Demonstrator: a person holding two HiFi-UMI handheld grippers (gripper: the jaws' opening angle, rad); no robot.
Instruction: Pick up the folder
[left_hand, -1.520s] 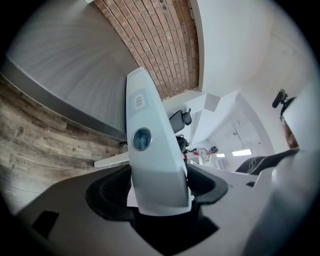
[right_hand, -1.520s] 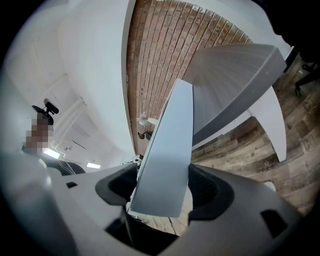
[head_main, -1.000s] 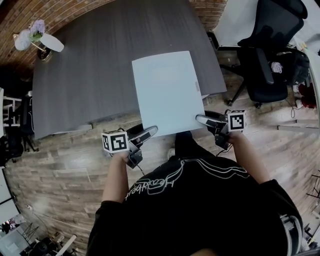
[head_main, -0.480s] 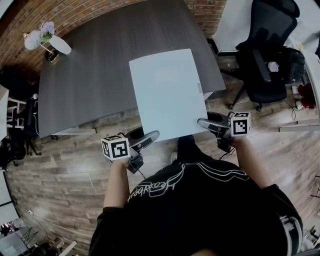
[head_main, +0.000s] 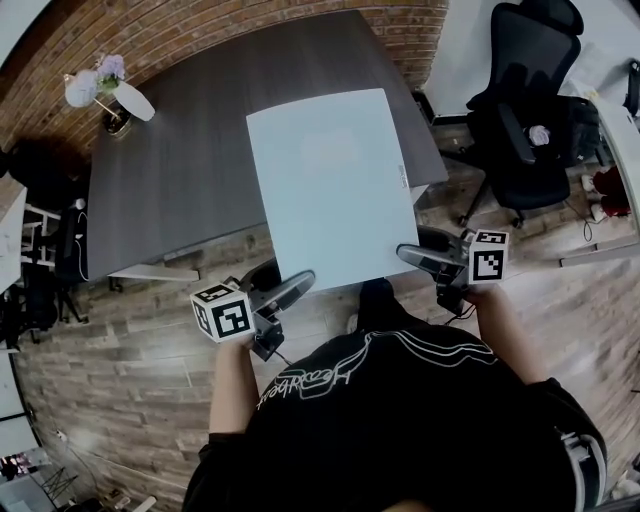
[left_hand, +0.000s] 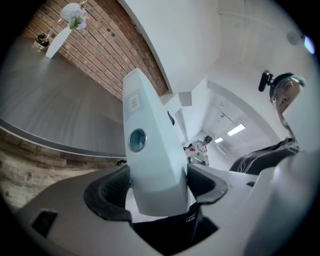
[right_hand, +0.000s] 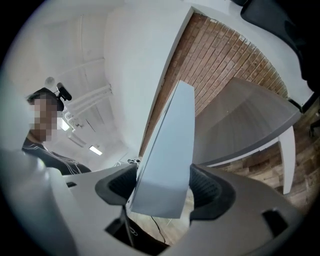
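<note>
Between left tool (head_main: 298, 282), right tool (head_main: 410, 255): folder (head_main: 330, 180), seemingly clamped.

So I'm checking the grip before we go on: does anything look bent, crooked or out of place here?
Nothing stands out. The folder is flat and unbent, with the left tool and the right tool each shut on a near corner. It is a little skewed to the edge of the table, no more.

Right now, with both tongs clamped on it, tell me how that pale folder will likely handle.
Probably fairly stiff: the folder looks flat, with no sag, though gripped only at its near corners by the left tongs and right tongs. Likely light for its size, since it looks thin edge-on. Its smooth face may be slippery, so it could slide in the grip.
</note>
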